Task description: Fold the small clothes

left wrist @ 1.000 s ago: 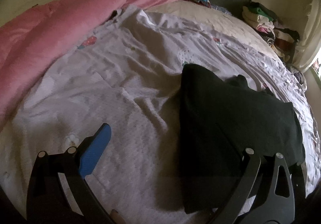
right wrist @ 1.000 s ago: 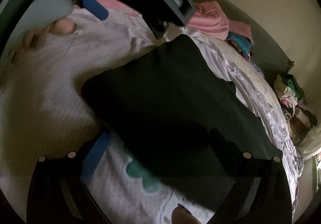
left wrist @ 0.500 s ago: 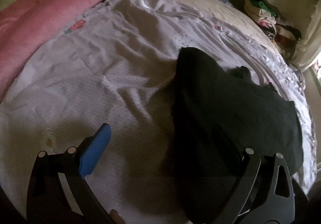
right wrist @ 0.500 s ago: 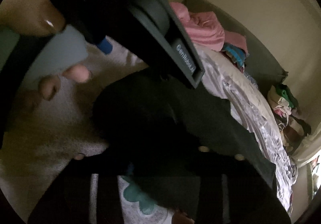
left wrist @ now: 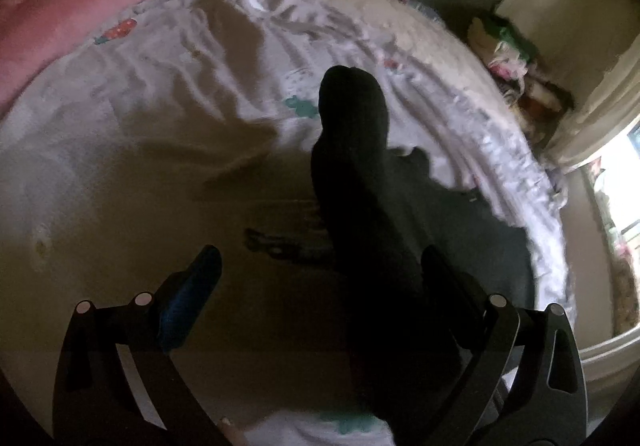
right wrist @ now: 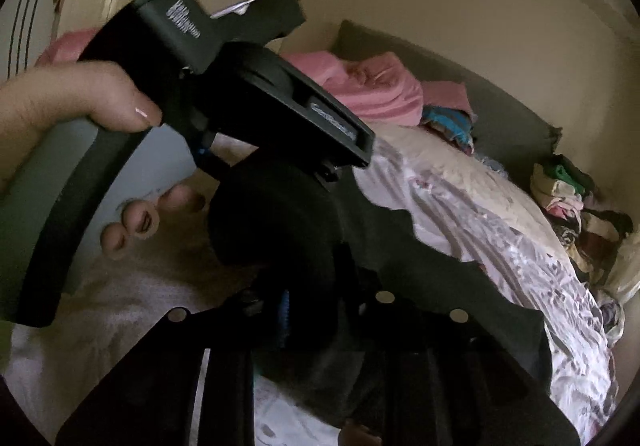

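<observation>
Right gripper (right wrist: pixel 316 310) clamped on black garment (right wrist: pixel 280 222), raised.

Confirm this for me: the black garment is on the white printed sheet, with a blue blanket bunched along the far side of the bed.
Wrong on one point: the blanket is pink, not blue, as the left wrist view shows. The black garment is on the white printed sheet.

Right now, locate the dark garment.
The dark cloth garment is lifted off the white printed bedsheet, right of centre in the left wrist view, below the pink blanket.
</observation>
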`<state>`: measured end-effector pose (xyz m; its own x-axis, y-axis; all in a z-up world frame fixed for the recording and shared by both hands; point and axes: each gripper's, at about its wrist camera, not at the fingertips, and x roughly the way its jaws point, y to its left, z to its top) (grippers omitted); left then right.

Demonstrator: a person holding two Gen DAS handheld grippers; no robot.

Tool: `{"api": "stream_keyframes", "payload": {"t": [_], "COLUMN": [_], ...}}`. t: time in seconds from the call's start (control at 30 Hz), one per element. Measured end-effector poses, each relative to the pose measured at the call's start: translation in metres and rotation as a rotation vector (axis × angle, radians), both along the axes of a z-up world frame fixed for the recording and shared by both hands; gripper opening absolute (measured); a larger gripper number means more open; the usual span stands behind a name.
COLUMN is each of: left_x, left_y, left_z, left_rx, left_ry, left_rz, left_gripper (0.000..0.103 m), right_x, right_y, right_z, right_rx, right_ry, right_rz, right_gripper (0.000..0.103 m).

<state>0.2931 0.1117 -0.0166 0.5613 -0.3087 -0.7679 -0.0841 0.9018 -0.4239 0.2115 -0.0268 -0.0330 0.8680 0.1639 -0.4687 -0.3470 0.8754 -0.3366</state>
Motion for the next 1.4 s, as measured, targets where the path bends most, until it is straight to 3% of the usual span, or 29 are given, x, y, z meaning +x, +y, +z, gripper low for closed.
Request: {"api": "stream_keyframes", "payload": {"t": [0.1, 0.2, 0.27, 0.33, 0.63, 1.13, 1.4], "left_x": [-0.004, -0.009, -0.013, -0.016, -0.037, -0.049, -0.048], "left_y": [-0.015, -0.033, -0.044, -0.054, -0.089, -0.104, -0.133], "left_z": [0.012, 0.026, 0.031, 0.034, 0.054, 0.054, 0.059], "left_rx": [-0.023, -0.062, -0.105, -0.117, -0.061, -0.092, -0.017], "left_ry": [-0.034, -0.069, -0.084, -0.095, -0.175, -0.193, -0.217], "left_rz": [-0.011, -0.028, -0.028, -0.026, -0.033, -0.013, -0.059], "left_gripper": [0.085, 0.062, 0.033, 0.023, 0.018, 0.017, 0.017], "right_x": [-0.008, -0.016, -0.024, -0.029, -0.049, -0.059, -0.064], "right_y": [-0.017, -0.030, -0.037, -0.044, -0.075, -0.092, -0.107], "right_z": [0.010, 0.016, 0.019, 0.022, 0.031, 0.035, 0.035], "right_rx": [0.043, 0.076, 0.089, 0.096, 0.176, 0.228, 0.279], "right_ry": [-0.017, -0.039, -0.060, -0.069, -0.101, -0.115, -0.121], "right_rz": [-0.017, -0.037, -0.048, -0.061, -0.110, -0.151, -0.202], "right_gripper": [0.017, 0.014, 0.010, 0.008, 0.007, 0.007, 0.007]}}
